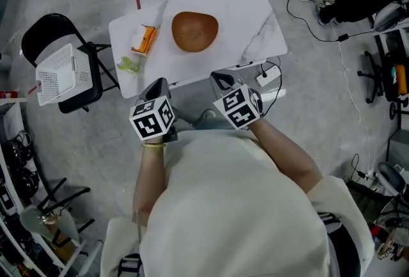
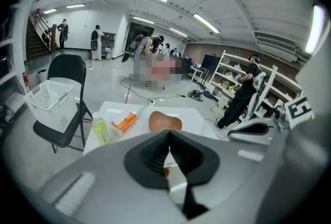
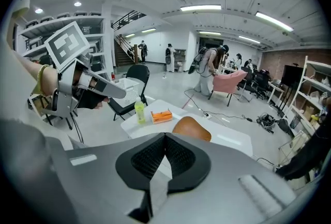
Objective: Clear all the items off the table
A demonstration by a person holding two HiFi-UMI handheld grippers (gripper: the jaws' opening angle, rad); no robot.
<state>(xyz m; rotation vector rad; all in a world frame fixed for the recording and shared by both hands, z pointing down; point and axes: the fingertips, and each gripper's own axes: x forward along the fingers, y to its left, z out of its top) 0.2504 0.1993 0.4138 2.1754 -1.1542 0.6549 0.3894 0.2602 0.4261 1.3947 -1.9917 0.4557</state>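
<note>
Left gripper (image 1: 157, 85) and right gripper (image 1: 221, 79) clenched; round brown wooden bowl (image 1: 194, 31) at twelve o'clock, white mesh basket (image 1: 62, 73) at nine.

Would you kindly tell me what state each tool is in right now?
Left tool: shut, holding nothing.
Right tool: shut, holding nothing.

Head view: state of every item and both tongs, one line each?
Left tongs: shut, empty, short of the table.
Right tongs: shut, empty, short of the table.
Brown bowl: on the table, untouched.
Orange box: lying flat on the table, beside the bottle.
Green bottle: upright, cap on, near the table's edge.
White basket: on the black chair, empty.
</note>
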